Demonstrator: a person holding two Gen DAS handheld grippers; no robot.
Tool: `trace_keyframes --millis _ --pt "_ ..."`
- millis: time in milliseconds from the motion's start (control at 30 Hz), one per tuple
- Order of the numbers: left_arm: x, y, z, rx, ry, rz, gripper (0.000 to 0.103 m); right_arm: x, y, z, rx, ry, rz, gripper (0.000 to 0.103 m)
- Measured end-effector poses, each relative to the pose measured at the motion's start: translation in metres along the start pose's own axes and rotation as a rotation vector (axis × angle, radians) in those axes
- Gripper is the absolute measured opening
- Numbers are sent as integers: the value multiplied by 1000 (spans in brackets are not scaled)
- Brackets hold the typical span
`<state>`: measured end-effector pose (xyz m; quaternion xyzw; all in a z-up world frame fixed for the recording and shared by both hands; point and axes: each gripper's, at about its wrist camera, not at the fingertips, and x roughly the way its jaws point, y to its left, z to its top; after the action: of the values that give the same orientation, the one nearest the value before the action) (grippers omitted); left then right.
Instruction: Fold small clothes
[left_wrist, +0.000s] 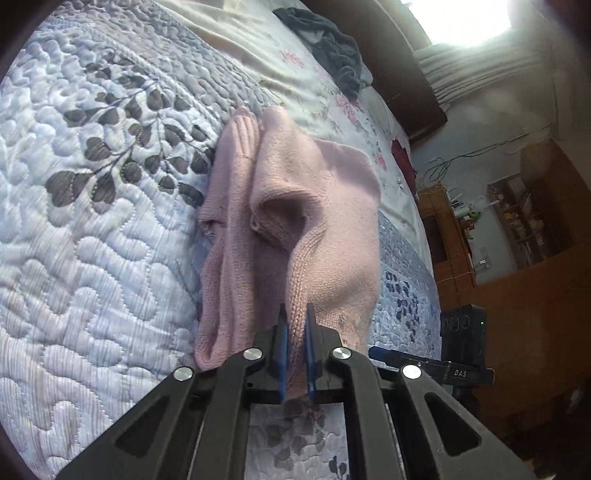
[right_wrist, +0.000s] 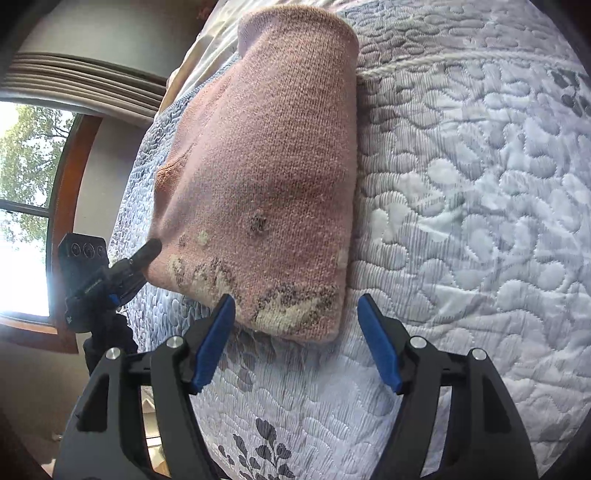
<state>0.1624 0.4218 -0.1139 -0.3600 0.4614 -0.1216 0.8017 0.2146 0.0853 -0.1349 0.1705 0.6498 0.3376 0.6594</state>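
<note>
A small pink knitted sweater (left_wrist: 280, 206) lies partly folded on the quilted bed cover (left_wrist: 92, 240). My left gripper (left_wrist: 295, 314) is shut on a ridge of the sweater's knit edge, pinched between its blue pads. In the right wrist view the same sweater (right_wrist: 266, 155) shows a folded panel with a grey and cream pattern near its lower hem. My right gripper (right_wrist: 295, 306) stands open just below that hem, its blue pads (right_wrist: 218, 332) spread apart with only the hem's corner between them. The left gripper (right_wrist: 147, 251) appears there at the sweater's left edge.
A dark grey garment (left_wrist: 332, 44) lies crumpled on a floral sheet (left_wrist: 325, 103) further up the bed. The bed's edge drops off toward wooden shelves (left_wrist: 517, 221) and a wooden floor. A window (right_wrist: 26, 206) with a wooden frame lies beyond the bed.
</note>
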Motion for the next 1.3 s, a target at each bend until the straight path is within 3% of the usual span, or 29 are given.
trace_keyframes --millis 33,100,167,300,400,500,567,633,733,867,1033,1300 --pt "5 4 -3 -4 11 9 7 6 -1 0 10 11 9 68" --pt "14 10 -9 -9 19 15 7 15 -1 -1 6 14 -33 40" --pt "21 13 -14 0 21 30 7 19 -1 -3 -13 23 -87 27" --pt "26 18 -17 1 17 24 9 23 -7 -4 4 50 -107 23" --pt "21 11 -15 2 17 28 13 21 0 1 -29 59 -133 25" --pt "10 -4 -6 18 23 38 35 14 11 2 -80 43 -154 38" --pt "-2 -16 5 42 -21 72 63 5 17 6 -102 12 -148 49" --pt "-11 -23 19 39 -67 96 75 -6 20 12 -108 -23 -129 58" --pt "-7 -22 47 10 -88 139 77 -15 19 23 -102 -50 -110 59" --pt "15 -6 78 -38 -59 197 78 -19 17 37 -99 -60 -113 59" --pt "48 22 90 -149 6 91 78 -14 14 51 -102 -56 -104 60" --pt "85 9 95 -24 104 54 86 -5 -5 86 -16 -65 13 70"
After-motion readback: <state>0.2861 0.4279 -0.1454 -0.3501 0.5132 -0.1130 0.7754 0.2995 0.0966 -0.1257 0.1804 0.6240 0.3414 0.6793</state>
